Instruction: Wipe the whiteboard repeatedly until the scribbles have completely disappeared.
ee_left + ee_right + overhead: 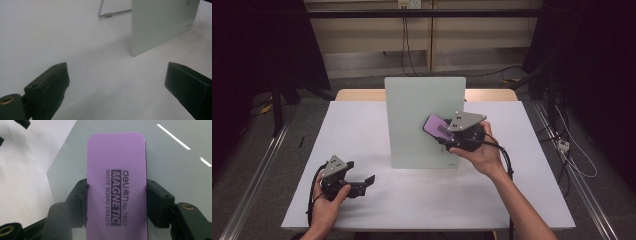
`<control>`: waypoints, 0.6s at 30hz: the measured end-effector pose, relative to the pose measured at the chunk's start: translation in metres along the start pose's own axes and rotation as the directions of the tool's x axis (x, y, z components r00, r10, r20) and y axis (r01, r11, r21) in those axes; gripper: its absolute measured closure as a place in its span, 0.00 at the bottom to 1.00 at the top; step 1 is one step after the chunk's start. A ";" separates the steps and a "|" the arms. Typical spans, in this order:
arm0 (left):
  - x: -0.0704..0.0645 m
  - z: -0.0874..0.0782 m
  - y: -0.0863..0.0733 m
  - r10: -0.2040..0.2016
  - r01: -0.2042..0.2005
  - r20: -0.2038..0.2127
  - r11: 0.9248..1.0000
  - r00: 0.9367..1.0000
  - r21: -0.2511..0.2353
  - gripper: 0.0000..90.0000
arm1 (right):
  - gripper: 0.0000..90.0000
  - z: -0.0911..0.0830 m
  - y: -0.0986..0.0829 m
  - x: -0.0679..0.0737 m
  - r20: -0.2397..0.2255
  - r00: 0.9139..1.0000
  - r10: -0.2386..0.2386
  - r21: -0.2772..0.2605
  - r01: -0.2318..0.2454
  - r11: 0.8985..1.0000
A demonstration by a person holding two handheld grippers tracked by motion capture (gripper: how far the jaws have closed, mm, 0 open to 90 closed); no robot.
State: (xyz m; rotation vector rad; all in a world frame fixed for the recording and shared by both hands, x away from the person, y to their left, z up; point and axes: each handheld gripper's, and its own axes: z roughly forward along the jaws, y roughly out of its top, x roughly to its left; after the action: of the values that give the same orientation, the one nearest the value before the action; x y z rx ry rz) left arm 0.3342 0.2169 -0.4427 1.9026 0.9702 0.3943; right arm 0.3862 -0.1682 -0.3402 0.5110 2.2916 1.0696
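White and bare, the desk [422, 190] stands in a dim room, with dark curtains to either side and cables trailing down the far wall. Near its middle a pale whiteboard [424, 120] stands upright, propped from behind by a thin wire leg [103, 11] seen in the left gripper view.

The right tool [451, 134], held in the person's right hand [479, 152], is clamped on a purple eraser [437, 127]. In the right gripper view the eraser [117, 182] sits lengthwise between the two black jaws, which press its long edges, and its printed face reads "deli MAGNETIC WHITE BOARD ERASER No. 7840". It lies over the right half of the whiteboard [175, 150]; it looks to be against the glossy face, though contact cannot be confirmed.

The left tool [368, 181] is low at the near left of the desk, held in the left hand [329, 200], well apart from the board. Its jaws stand wide apart with nothing between them, pointing toward the board's lower corner [160, 27].
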 end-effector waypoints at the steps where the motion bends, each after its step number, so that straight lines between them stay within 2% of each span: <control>1: 0.000 0.000 0.000 0.000 0.000 0.000 1.000 1.000 -0.001 0.06 | 0.46 -0.001 0.003 -0.001 0.008 1.000 -0.003 0.000 0.003 1.000; 6: 0.000 0.000 0.000 0.001 -0.001 0.000 1.000 1.000 -0.001 0.06 | 0.46 -0.004 0.014 -0.008 0.036 0.999 0.003 -0.024 -0.002 1.000; 9: 0.001 -0.001 0.000 -0.003 0.003 -0.001 1.000 1.000 -0.005 0.06 | 0.46 -0.003 0.015 -0.007 0.042 0.999 -0.006 -0.023 0.007 1.000; 18: 0.000 0.000 0.000 0.000 0.000 0.000 1.000 1.000 -0.001 0.06 | 0.46 0.005 0.004 0.006 0.004 1.000 -0.021 0.013 0.021 1.000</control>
State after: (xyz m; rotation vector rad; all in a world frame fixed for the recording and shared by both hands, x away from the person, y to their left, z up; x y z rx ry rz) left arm 0.3341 0.2169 -0.4426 1.9017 0.9699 0.3947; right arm 0.3856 -0.1596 -0.3417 0.4927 2.2971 1.0433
